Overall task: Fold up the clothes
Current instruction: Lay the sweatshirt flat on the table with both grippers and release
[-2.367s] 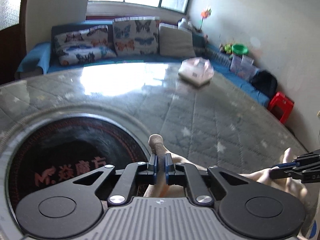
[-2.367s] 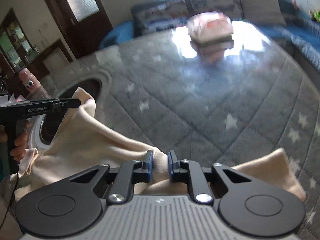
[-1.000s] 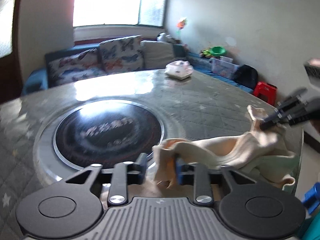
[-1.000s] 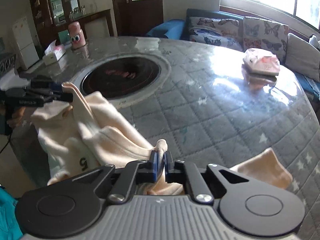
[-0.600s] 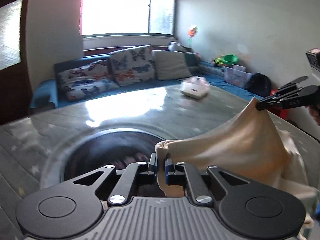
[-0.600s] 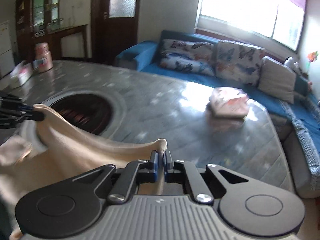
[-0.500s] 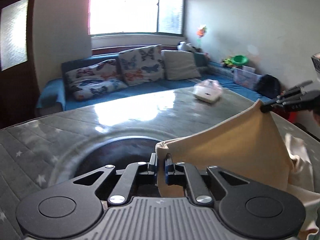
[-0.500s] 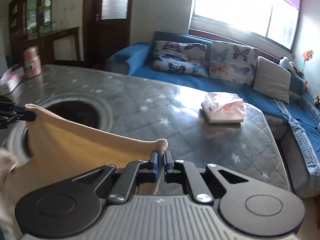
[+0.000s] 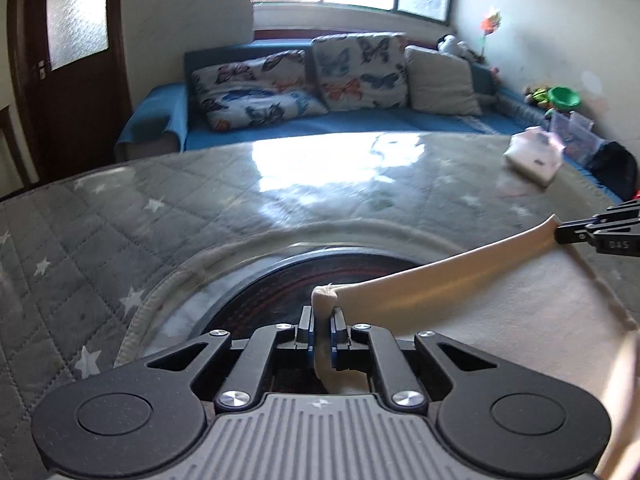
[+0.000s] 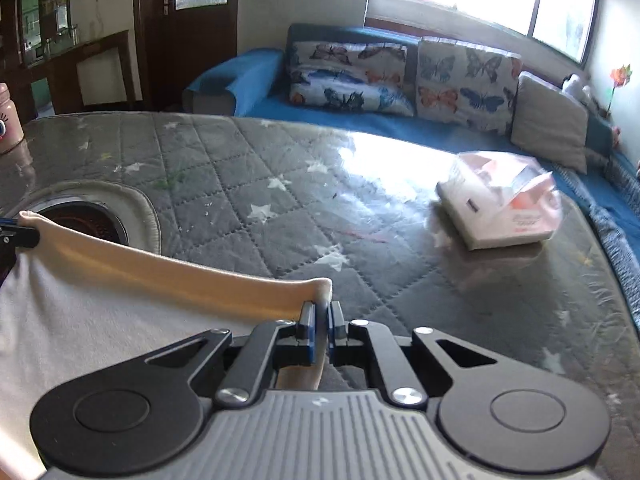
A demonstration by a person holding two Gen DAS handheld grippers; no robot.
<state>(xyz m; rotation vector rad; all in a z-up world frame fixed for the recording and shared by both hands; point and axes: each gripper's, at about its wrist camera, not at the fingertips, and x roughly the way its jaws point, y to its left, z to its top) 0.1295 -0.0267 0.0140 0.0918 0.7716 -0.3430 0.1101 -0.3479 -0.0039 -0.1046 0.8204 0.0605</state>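
Observation:
A cream garment (image 9: 472, 280) hangs stretched between both grippers above the grey quilted table (image 9: 120, 208). My left gripper (image 9: 321, 330) is shut on one corner of its hem. In the right wrist view my right gripper (image 10: 319, 330) is shut on the other corner of the same cream garment (image 10: 120, 292). The hem runs taut from one gripper to the other. The right gripper's tip (image 9: 600, 234) shows at the right edge of the left wrist view, and the left gripper's tip (image 10: 16, 236) shows at the left edge of the right wrist view. The rest of the cloth drops below the frames.
A round dark hotplate (image 9: 320, 276) is set into the table under the hem. A wrapped tissue pack (image 10: 500, 204) lies at the far right of the table. A blue sofa with butterfly cushions (image 9: 304, 76) stands behind it. A pink bottle (image 10: 8, 120) stands far left.
Both grippers have lowered and moved forward over the table, carrying the garment. The hem between them is now pulled into a straighter, tauter line, closer to the hotplate.

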